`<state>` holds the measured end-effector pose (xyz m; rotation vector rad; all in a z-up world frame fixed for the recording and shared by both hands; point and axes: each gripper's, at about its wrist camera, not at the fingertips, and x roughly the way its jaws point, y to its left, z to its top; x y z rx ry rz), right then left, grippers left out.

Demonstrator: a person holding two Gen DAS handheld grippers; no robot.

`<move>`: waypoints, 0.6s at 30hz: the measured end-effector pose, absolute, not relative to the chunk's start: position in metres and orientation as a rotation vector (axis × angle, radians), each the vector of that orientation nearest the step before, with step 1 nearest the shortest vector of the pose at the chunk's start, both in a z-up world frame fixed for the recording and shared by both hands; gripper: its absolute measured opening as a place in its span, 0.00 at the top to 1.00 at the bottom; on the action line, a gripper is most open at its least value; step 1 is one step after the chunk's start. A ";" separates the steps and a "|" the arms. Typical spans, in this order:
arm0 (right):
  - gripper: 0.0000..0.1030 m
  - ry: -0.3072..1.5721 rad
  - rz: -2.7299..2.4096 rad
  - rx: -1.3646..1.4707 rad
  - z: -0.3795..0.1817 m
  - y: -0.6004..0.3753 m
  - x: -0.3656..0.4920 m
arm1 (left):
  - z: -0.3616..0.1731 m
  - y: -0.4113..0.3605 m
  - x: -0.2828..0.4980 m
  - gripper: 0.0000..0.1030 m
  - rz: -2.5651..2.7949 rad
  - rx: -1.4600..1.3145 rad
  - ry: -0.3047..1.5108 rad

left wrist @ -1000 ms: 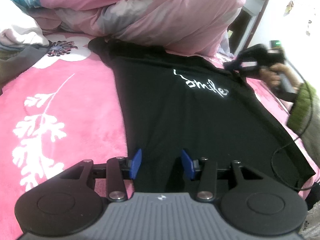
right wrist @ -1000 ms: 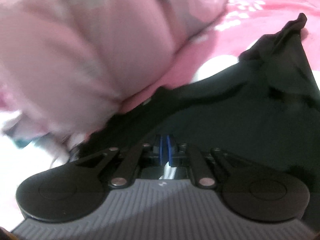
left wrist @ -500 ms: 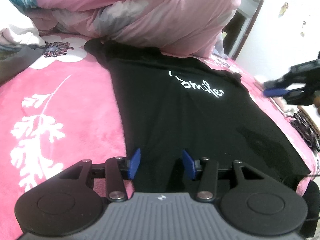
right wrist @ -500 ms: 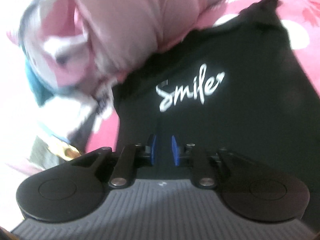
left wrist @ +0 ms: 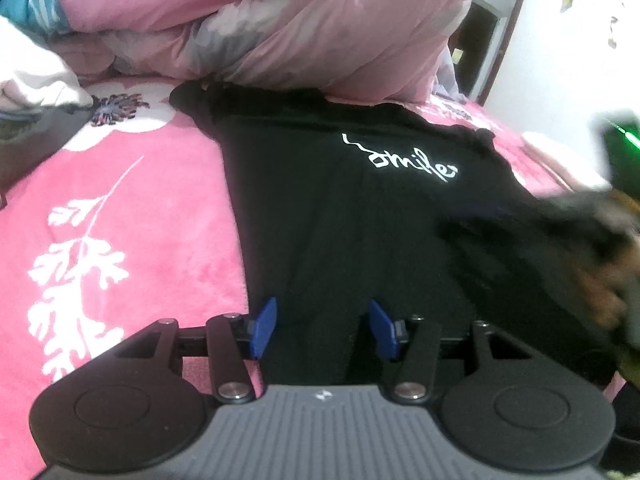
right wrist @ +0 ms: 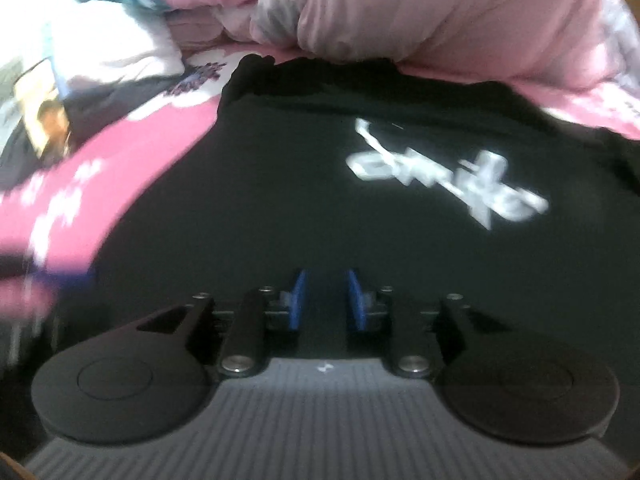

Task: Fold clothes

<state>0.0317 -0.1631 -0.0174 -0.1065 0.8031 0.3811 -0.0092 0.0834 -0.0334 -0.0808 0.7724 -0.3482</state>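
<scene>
A black cotton T-shirt with white script lettering (left wrist: 340, 216) is spread flat on the pink floral bed blanket (left wrist: 120, 216), ahead of both sets of jaws. The left gripper (left wrist: 322, 330) is held wide open over the hem's left edge. The right gripper (right wrist: 327, 300) is parted narrowly above the fabric, nothing gripped.

A white handwritten word, "Smile", is showing across the chest of the black T-shirt (left wrist: 344, 216), seen at an angle in the left wrist view. In the right wrist view the same white lettering is appearing on the shirt, but motion blur is making it unreadable there.
</scene>
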 end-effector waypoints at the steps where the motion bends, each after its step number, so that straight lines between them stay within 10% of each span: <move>1: 0.66 0.793 0.358 -0.109 -0.018 -0.178 0.009 | -0.033 0.082 -0.009 0.47 -0.345 -0.072 0.773; 18: 0.66 0.626 0.381 0.049 -0.011 -0.230 -0.088 | 0.000 0.049 -0.065 0.40 -0.261 0.147 0.690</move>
